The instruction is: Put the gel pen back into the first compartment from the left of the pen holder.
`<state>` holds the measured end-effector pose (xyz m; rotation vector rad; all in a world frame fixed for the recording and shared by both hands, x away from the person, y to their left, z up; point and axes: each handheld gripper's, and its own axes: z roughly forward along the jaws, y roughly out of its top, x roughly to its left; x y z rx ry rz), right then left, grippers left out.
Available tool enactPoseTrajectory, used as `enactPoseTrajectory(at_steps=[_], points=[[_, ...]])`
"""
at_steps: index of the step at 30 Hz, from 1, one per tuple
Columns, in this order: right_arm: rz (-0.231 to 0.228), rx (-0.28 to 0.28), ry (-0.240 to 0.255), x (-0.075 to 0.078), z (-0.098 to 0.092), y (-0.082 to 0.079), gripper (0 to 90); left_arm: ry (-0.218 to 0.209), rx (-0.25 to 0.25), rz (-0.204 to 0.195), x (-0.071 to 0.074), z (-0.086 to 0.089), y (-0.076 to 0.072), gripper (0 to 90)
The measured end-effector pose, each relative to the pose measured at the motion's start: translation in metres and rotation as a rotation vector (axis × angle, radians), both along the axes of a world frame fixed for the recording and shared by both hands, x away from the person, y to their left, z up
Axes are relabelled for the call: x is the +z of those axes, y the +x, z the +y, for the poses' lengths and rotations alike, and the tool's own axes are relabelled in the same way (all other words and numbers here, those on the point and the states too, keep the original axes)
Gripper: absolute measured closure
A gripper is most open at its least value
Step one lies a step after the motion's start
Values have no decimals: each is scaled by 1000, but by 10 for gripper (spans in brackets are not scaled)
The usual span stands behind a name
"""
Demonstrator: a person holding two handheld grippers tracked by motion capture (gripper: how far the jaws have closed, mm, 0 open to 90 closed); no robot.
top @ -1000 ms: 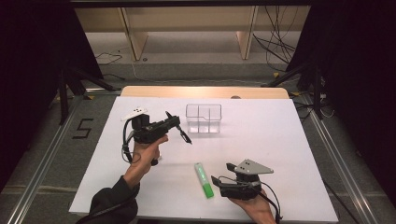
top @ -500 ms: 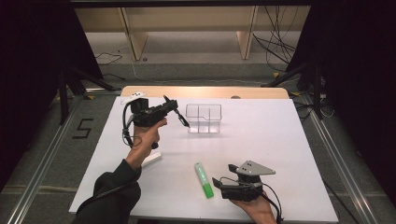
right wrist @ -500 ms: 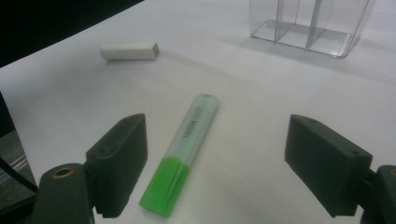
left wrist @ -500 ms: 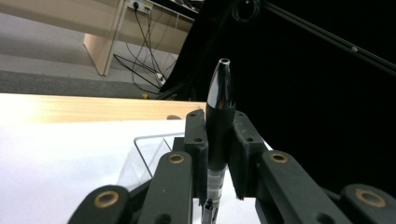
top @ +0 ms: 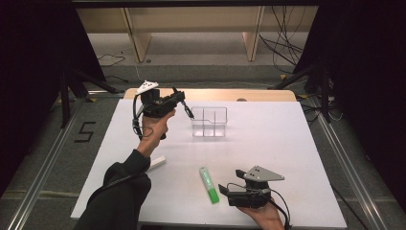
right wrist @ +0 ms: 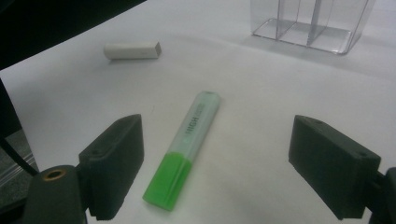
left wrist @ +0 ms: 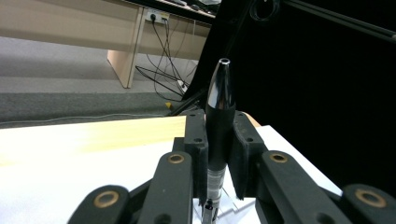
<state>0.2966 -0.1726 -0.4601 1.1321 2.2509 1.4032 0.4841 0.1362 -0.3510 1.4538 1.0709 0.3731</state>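
Observation:
My left gripper [top: 180, 97] hangs above the far left of the white table [top: 268, 143], shut on a black pen [top: 188, 111]. In the left gripper view the pen [left wrist: 219, 112] stands upright between the pads, its silver tip up. My right gripper [top: 223, 189] rests near the front edge, open; its jaws have just been opening. A green highlighter [top: 208, 185] lies flat on the table just left of it. In the right gripper view the highlighter [right wrist: 187, 149] lies between the wide-apart jaws of the right gripper [right wrist: 219, 149], closer to the left pad [right wrist: 116, 163], and neither pad touches it.
A clear plastic organizer with compartments [top: 209, 121] stands at the middle back, to the right of the pen; it is also in the right gripper view [right wrist: 310, 21]. A white stick-shaped piece [top: 157, 163] lies by the left forearm [right wrist: 132, 50]. Black curtains flank the table.
The left hand has lifted the pen and carried it away from the person, toward the table's far left. The right gripper has stayed in place by the highlighter.

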Motion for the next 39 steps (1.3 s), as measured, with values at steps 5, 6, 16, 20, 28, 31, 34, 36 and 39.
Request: enactPoseTrajectory(at_steps=[5,6,16,20,28,31,34,36,39], points=[[1,-11,7,0,-1,0,190,1,11,4,2,-3,10,793],[5,-8,2,0,-1,0,191,-1,14,5,2,-4,11,793],[3,-7,2,-1,-3,1,192,29,27,21,-4,-12,22,792],[5,-9,4,-1,-2,0,192,31,33,27,-8,-15,26,793],[13,-7,0,-2,-2,0,194,52,34,35,-13,-19,29,792],[11,-5,3,-2,-2,0,195,61,25,36,-14,-21,29,792],[12,-6,0,-3,-2,0,196,68,22,39,-16,-23,30,792],[14,-7,1,-3,-2,0,196,64,20,44,-17,-25,30,792],[15,-6,1,-3,-2,0,196,75,15,54,-19,-27,31,792]])
